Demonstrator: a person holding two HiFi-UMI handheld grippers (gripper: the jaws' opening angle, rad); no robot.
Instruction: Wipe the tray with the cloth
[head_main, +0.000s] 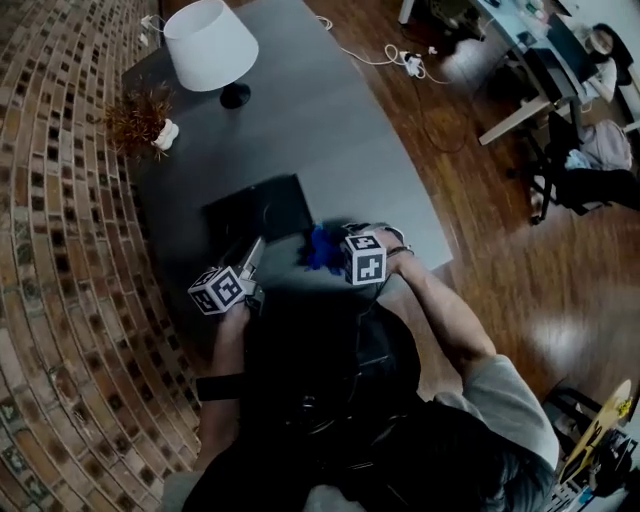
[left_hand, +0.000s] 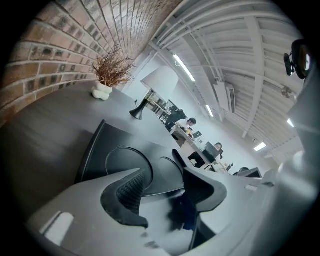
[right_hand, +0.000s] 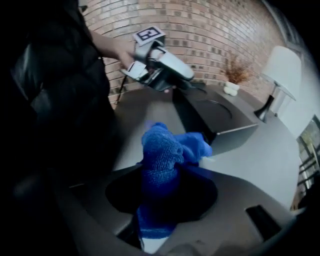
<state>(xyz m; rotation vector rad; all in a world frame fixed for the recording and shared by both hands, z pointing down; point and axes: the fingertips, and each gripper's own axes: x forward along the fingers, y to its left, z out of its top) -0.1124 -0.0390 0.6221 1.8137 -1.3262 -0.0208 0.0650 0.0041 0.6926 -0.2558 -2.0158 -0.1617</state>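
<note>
**Photographer:** Right gripper (right_hand: 160, 197), bottom of frame, is clamped on the blue cloth (right_hand: 162, 150), which is bunched mid-frame just beside the tray (right_hand: 220, 112) corner.

**Desk:** Wiped yet?

**Photographer:** Seemingly most remains, since the cloth sits off the tray. The tray is dark and matte, with no dirt visible. Left gripper (right_hand: 176, 84), upper left, has its jaws apart at the edge.

Cloth (head_main: 320, 248) right of tray (head_main: 255, 205)
</note>
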